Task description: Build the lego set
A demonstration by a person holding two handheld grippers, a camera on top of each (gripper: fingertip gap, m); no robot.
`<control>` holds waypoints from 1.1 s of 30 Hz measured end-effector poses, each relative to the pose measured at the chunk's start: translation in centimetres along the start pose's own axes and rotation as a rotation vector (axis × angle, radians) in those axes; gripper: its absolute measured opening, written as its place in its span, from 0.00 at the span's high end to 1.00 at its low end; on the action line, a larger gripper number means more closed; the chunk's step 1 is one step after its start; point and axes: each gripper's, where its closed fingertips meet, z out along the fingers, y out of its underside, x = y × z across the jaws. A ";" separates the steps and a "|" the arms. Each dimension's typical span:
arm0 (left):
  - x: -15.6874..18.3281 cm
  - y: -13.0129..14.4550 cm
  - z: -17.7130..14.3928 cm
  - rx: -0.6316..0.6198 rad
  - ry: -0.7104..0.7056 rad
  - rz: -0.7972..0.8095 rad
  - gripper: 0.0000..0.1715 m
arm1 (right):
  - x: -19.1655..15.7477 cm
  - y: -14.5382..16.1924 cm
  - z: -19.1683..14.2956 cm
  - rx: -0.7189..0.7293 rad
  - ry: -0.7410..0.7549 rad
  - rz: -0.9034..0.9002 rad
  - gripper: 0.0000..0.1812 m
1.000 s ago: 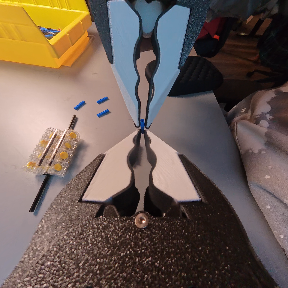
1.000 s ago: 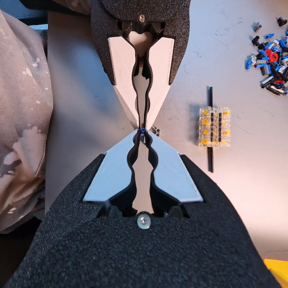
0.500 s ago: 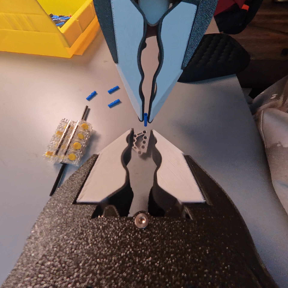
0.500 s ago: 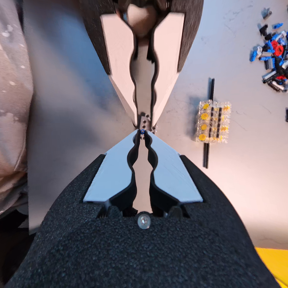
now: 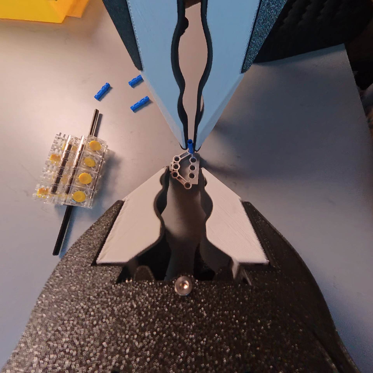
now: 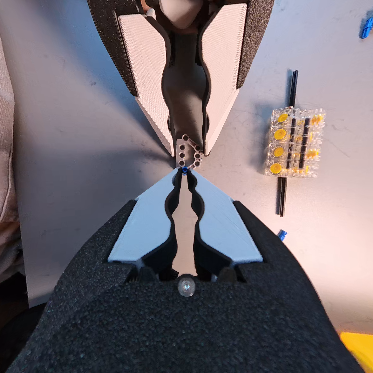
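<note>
A yellow plastic bin (image 5: 40, 10) is sitting at the far left of the smooth grey tabletop (image 5: 282, 141), beside a clear studded brick block with yellow dots (image 5: 70, 173) lying on a thin black axle rod (image 5: 62, 232). The left gripper (image 5: 184, 171) is standing spread around a flat grey perforated plate (image 5: 186, 170). The right gripper (image 6: 184, 170) is pinching a small blue plastic pin (image 6: 184, 169) against that plate's edge.

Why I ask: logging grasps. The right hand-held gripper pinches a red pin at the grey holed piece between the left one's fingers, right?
Wrong colour: the right wrist view shows a blue pin; the right hand-held gripper pinches it at the grey holed piece between the left hand-held gripper's fingers.
</note>
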 end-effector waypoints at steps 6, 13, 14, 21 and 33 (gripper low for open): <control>0.1 0.1 0.0 -0.002 0.004 -0.019 0.84 | 0.0 0.0 0.0 0.075 0.006 0.053 0.99; 0.1 0.0 0.0 -0.003 -0.006 -0.034 0.85 | 0.0 0.1 0.0 0.149 0.061 0.093 1.00; 0.0 0.0 0.0 -0.005 -0.011 -0.036 0.85 | 0.0 0.6 0.5 0.110 0.068 0.072 1.00; 0.0 0.1 0.0 -0.005 -0.019 -0.047 0.85 | 0.0 0.8 0.6 0.067 0.073 0.071 0.99; 0.0 0.1 0.0 -0.007 -0.023 -0.050 0.85 | 0.3 -0.2 -1.0 0.045 0.060 0.034 0.97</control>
